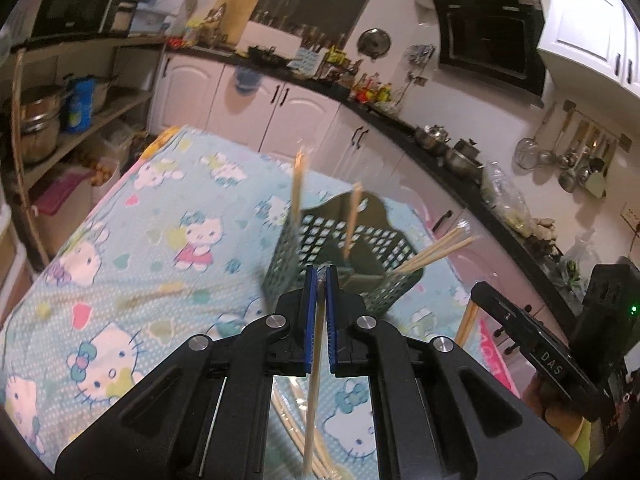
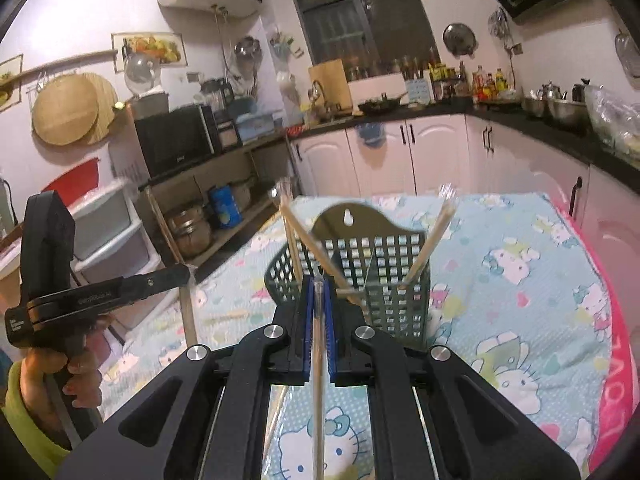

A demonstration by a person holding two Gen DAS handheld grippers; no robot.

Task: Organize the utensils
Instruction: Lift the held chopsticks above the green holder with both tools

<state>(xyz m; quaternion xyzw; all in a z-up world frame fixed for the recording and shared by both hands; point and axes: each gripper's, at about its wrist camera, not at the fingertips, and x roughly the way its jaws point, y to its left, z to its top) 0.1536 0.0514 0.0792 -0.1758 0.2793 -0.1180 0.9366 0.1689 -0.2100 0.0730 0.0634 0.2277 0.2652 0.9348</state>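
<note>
Left gripper (image 1: 320,270) has its blue pads pressed together on a chopstick (image 1: 314,380); the stick runs back between the fingers toward the camera, its far part blurred above the tips. Right gripper (image 2: 319,280) likewise pinches another chopstick (image 2: 318,380), which looks wrapped in clear plastic, lying along the gap between its pads.

Straight ahead of both sets of fingers stands a green perforated utensil basket (image 2: 384,280) on the cartoon-cat tablecloth (image 2: 520,280). It has a divider; several chopsticks (image 2: 432,240) already lean in the right compartment, and at least one stands in the left.

More chopsticks lie on the cloth below the left fingers (image 1: 292,408), and one blurred stick (image 2: 230,314) lies left of the right fingers. A hand (image 2: 60,372) grips the left gripper's handle.
</note>
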